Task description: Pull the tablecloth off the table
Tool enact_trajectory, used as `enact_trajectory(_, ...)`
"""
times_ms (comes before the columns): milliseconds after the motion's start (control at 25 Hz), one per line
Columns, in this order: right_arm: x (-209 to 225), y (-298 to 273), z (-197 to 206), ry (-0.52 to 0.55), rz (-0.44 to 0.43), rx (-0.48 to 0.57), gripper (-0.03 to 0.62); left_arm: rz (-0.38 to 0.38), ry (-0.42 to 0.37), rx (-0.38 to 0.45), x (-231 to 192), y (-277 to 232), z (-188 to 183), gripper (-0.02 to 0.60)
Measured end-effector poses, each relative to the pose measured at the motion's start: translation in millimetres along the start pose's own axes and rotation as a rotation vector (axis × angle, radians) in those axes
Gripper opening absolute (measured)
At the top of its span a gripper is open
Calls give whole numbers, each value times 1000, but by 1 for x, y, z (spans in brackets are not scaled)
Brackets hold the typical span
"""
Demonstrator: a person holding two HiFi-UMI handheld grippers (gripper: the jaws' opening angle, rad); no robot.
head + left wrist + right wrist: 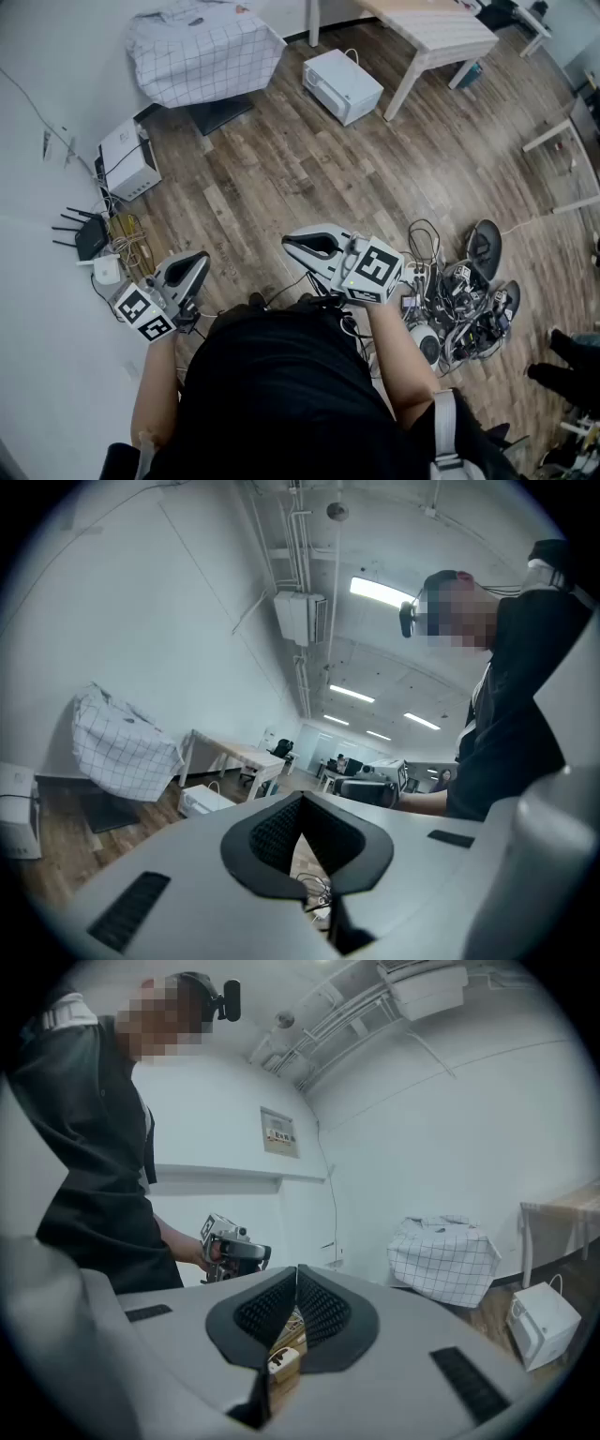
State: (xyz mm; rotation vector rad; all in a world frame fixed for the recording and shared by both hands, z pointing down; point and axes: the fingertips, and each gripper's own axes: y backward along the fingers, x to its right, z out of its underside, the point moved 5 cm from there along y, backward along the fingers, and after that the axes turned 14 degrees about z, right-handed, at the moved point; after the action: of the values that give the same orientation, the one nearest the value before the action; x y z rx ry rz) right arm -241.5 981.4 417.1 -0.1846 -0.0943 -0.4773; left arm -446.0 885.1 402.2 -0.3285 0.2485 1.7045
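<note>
Wood floor [309, 178] wide open btwn draped tablecloth [202, 52] & left claw [195, 262], right claw [298, 244], both closed, empty.

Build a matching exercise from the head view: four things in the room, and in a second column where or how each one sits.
Things:
1. checked tablecloth
2. wooden table
3. black router
4. cable tangle

Places:
A. heaped on the floor at the right
B. draped by the wall, top left
C. bare-topped, at the top edge right of centre
D. on the floor against the left wall

Pairs: 1-B; 2-C; 3-D; 4-A
</note>
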Motion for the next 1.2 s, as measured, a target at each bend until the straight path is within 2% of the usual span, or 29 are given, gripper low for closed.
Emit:
enact_trajectory(120, 4, 14, -1, 1, 33, 3, 20, 0, 64, -1, -6, 3, 13, 8)
enact_trajectory(240, 3, 19, -5, 10, 68, 19, 21, 41, 56, 36, 3, 9, 11, 8)
enact_trajectory(400, 1, 11, 3, 0, 83, 9, 23, -48, 58, 3, 12, 20, 26, 8)
enact_trajectory(560, 5, 17, 15, -102, 100, 65, 23, -80, 113, 14, 27, 24, 45, 8)
enact_trajectory(680, 5, 15, 29, -96, 29, 62, 23, -120, 153, -18, 32, 26, 57, 8)
enact_trajectory(800, -7, 10, 42, -62, -25, 38, 23, -155, 198, 14, 35, 35, 61, 8)
enact_trajectory(920, -7, -2, 47, -69, -48, 30, 23, -190, 220, 27, 24, 44, 58, 8)
enact_trajectory(1080, 6, -35, 41, -94, 16, 2, 23, -204, 222, 18, -13, 62, 51, 8)
enact_trajectory(1200, 37, -32, 36, -86, 38, -17, 23, -186, 211, 2, -40, 36, 53, 8)
